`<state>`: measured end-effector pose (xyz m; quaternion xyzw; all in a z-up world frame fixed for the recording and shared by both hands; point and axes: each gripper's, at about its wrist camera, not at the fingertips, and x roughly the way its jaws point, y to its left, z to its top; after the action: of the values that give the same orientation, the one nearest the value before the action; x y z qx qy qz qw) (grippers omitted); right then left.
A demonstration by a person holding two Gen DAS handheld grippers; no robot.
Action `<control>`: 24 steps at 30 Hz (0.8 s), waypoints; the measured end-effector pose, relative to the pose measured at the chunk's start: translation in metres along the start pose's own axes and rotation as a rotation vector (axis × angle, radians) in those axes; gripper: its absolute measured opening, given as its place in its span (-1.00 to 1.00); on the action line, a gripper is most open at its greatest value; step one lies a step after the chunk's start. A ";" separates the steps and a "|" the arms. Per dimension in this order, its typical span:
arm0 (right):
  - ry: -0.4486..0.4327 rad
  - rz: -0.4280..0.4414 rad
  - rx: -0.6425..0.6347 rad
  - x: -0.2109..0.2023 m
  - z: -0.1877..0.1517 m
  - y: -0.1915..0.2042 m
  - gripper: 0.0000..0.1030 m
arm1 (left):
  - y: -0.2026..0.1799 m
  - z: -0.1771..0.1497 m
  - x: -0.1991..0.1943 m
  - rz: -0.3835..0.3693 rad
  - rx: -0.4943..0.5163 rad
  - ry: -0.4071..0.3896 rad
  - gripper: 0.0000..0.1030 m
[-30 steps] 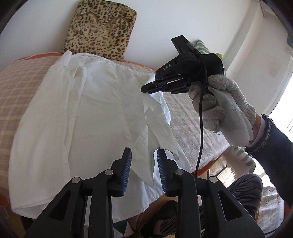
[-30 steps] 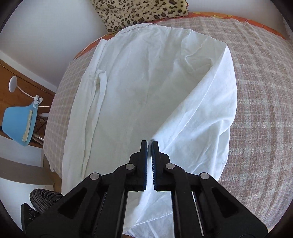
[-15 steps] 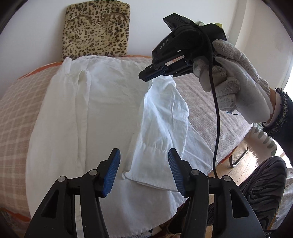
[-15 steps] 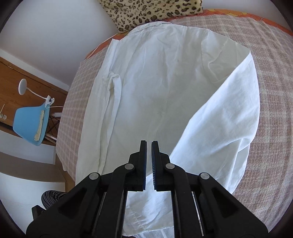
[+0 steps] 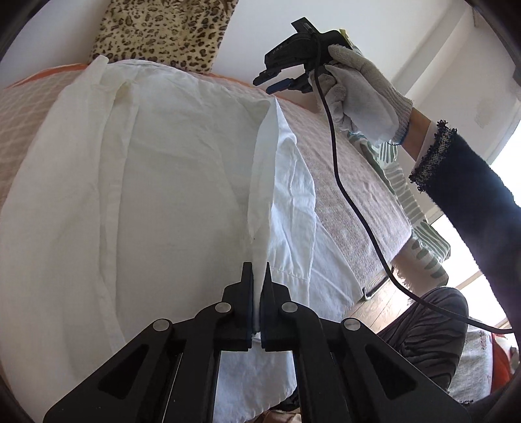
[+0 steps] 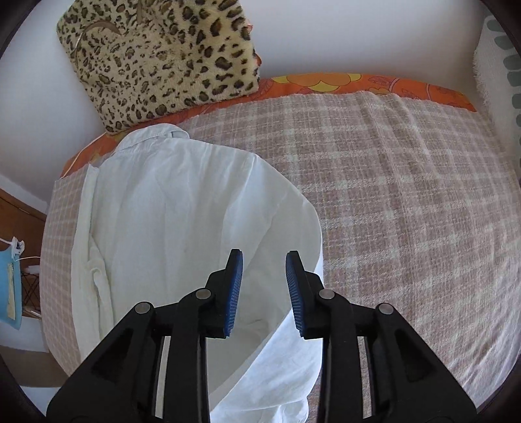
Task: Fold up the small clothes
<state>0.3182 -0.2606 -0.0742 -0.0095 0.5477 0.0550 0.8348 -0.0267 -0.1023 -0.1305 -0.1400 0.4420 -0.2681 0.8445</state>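
Plaid bed (image 6: pixel 407 195) carried the white shirt (image 5: pixel 182 182) below a leopard cushion (image 6: pixel 162 61).
Left tool (image 5: pixel 257 286) had just clamped the sleeve fold; only its view showed the right tool (image 5: pixel 276 81), just parted, empty, raised in a gloved hand (image 5: pixel 361 94).

My left wrist camera looks low along the shirt (image 5: pixel 182 182) towards the cushion (image 5: pixel 162 29); my right looks steeply down from above. Both share shirt, bed (image 6: pixel 407 195), cushion.

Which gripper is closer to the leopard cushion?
Right. The right gripper hangs open in the air near the leopard cushion at the bed's far end. The left gripper is shut on the white shirt, at the near end.
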 end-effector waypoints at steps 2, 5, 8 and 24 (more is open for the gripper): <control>0.016 -0.084 -0.006 0.013 0.009 -0.001 -0.43 | -0.002 -0.004 -0.002 -0.020 -0.012 -0.003 -0.99; 0.048 -0.129 0.001 0.031 0.017 -0.008 -0.43 | -0.002 -0.009 -0.005 -0.046 -0.031 -0.003 -0.99; 0.080 -0.144 0.007 0.046 0.021 -0.011 -0.43 | -0.002 -0.012 -0.007 -0.064 -0.040 -0.005 -0.99; -0.059 -0.067 0.005 0.000 0.042 0.002 -0.96 | 0.010 -0.027 -0.019 -0.127 -0.087 -0.013 -0.99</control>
<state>0.3562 -0.2550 -0.0571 -0.0241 0.5224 0.0261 0.8520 -0.0537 -0.0830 -0.1381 -0.2062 0.4379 -0.3009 0.8217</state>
